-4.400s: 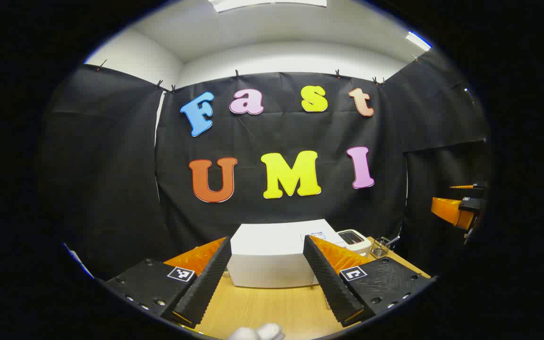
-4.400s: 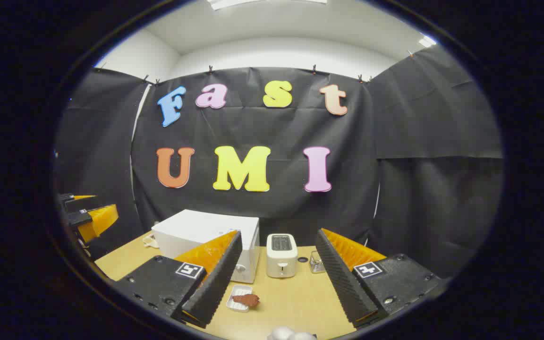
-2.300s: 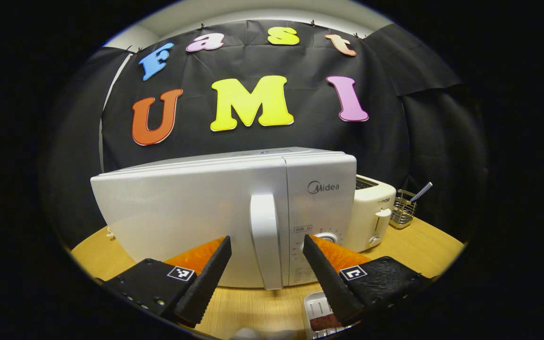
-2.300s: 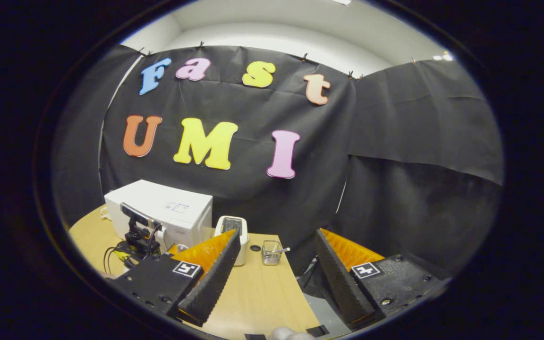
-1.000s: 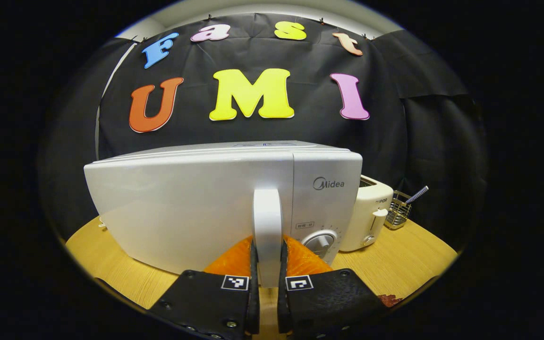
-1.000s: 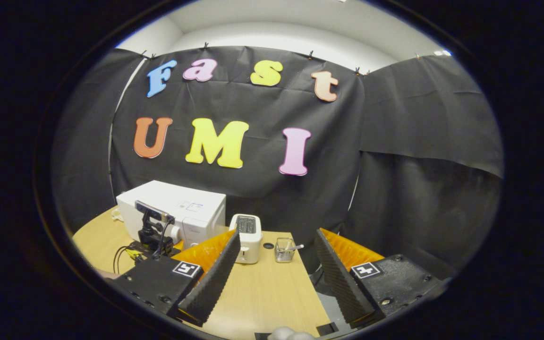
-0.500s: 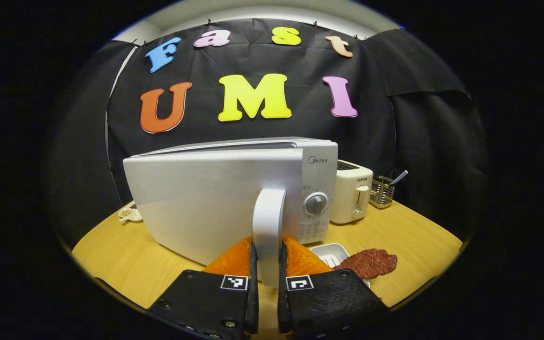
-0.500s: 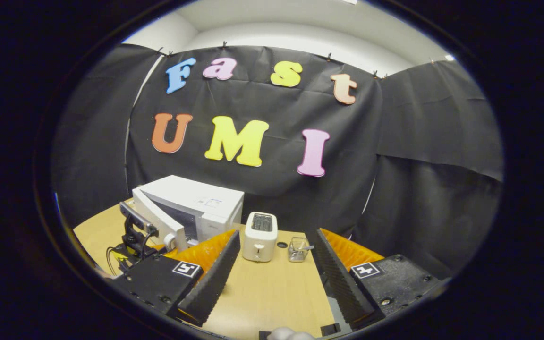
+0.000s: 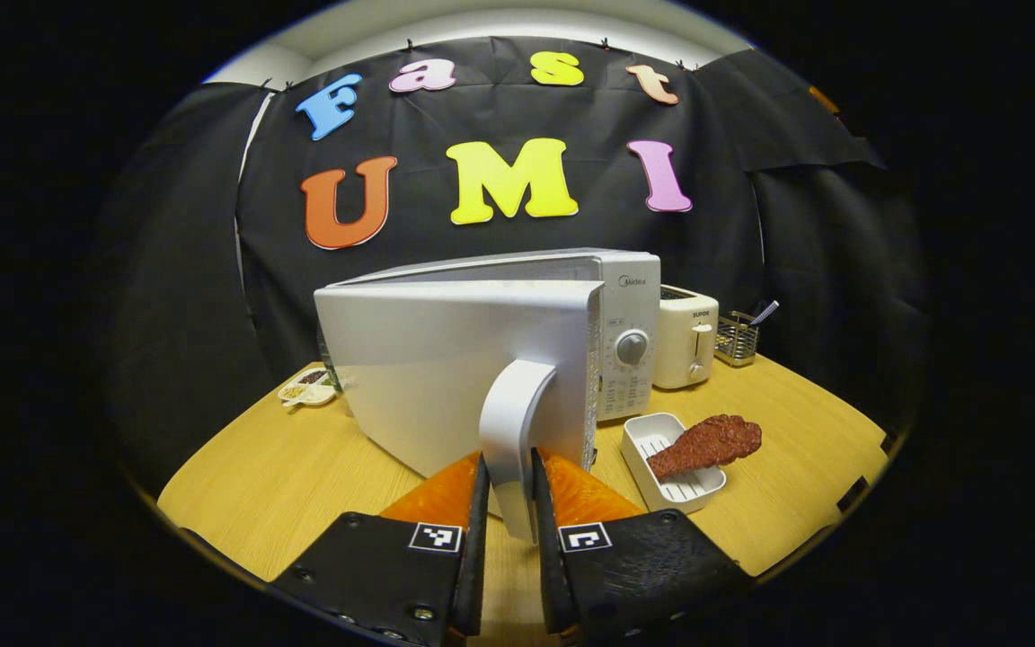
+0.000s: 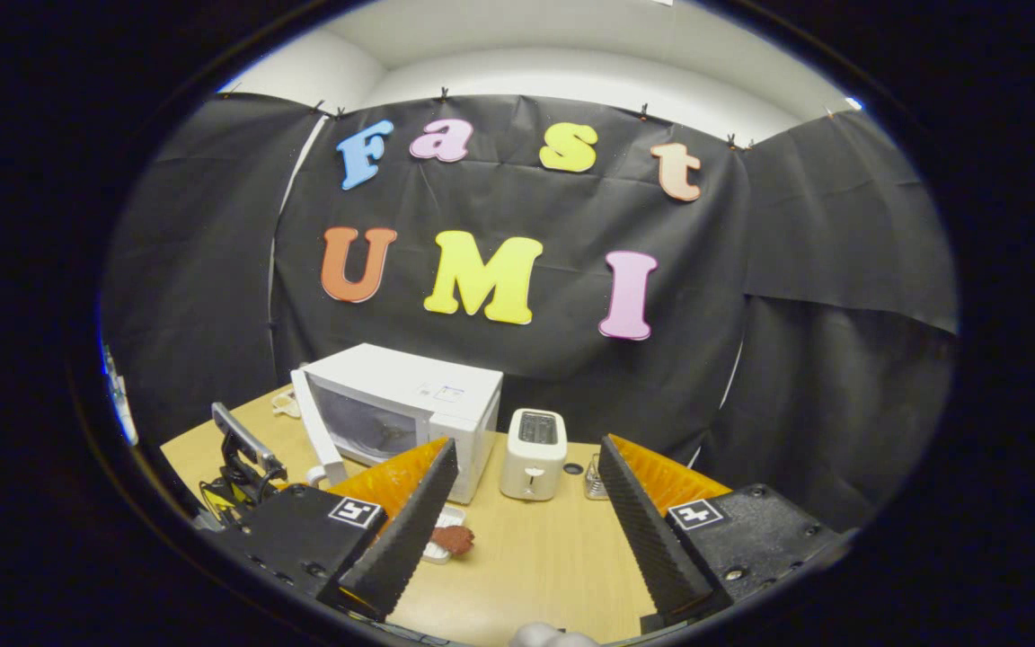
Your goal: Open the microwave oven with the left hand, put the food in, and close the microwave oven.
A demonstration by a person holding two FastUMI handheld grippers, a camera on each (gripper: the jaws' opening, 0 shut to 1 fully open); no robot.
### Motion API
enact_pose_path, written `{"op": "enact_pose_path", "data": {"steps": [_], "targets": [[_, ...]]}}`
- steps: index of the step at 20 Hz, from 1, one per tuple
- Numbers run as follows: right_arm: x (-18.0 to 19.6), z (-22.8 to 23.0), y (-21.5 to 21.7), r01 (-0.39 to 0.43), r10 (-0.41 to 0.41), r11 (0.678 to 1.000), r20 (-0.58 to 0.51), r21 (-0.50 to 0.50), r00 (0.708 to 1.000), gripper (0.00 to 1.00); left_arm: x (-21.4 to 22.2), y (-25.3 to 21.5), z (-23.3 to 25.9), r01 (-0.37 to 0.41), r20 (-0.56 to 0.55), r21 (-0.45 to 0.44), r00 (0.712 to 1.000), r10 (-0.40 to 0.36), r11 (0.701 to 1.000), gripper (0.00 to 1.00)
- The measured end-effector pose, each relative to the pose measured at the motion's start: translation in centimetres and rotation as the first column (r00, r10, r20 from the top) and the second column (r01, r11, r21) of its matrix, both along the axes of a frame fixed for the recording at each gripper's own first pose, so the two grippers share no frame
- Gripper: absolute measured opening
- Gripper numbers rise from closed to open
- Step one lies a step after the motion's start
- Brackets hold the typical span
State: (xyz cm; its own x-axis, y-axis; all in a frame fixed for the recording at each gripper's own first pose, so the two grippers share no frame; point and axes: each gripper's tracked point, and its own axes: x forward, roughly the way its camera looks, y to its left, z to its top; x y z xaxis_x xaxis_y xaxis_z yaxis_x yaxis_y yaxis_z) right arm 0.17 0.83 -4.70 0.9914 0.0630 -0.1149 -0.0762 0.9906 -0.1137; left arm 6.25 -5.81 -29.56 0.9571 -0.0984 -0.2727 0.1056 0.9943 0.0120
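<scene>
1. My left gripper point(image 9: 506, 503) pinches the handle point(image 9: 510, 422) of the microwave point(image 9: 571, 270) door point(image 9: 446, 359), which stands partly open.
2. The food point(image 9: 706, 442) lies across a white tray point(image 9: 661, 467) on the surface point(image 9: 284, 476), just right of the door.
3. My right gripper point(image 10: 525, 503) hangs spread, apart from everything.

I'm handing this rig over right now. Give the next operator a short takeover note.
Left gripper: shut on the microwave door handle; door partly swung open.
Right gripper: open, empty, above the table.
Food: lying across a white tray in front of the microwave, beside the toaster.
Done: door gripped and opening.
Left: open fully, put food in, close.
</scene>
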Motion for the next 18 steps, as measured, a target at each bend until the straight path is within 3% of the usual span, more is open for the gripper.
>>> {"op": "enact_pose_path", "data": {"steps": [10,13,18], "targets": [[-1.3,-0.6,6.4,-0.085,0.085,0.996,-0.009,0.023,0.996,1.0,-5.2,9.6,-1.1,-0.078,-0.03,0.061,0.996,0.079,0.995,0.25],[-1.7,-1.0,8.9,-0.11,0.11,0.994,-0.024,0.03,0.994,0.96,-6.5,12.9,-1.4,-0.077,-0.035,0.054,0.996,0.079,0.996,0.24],[-1.7,-1.8,13.0,-0.153,0.154,0.988,-0.037,0.023,0.987,1.0,-7.6,17.7,-2.1,-0.07,-0.06,0.007,0.996,0.07,0.998,0.33]]}}
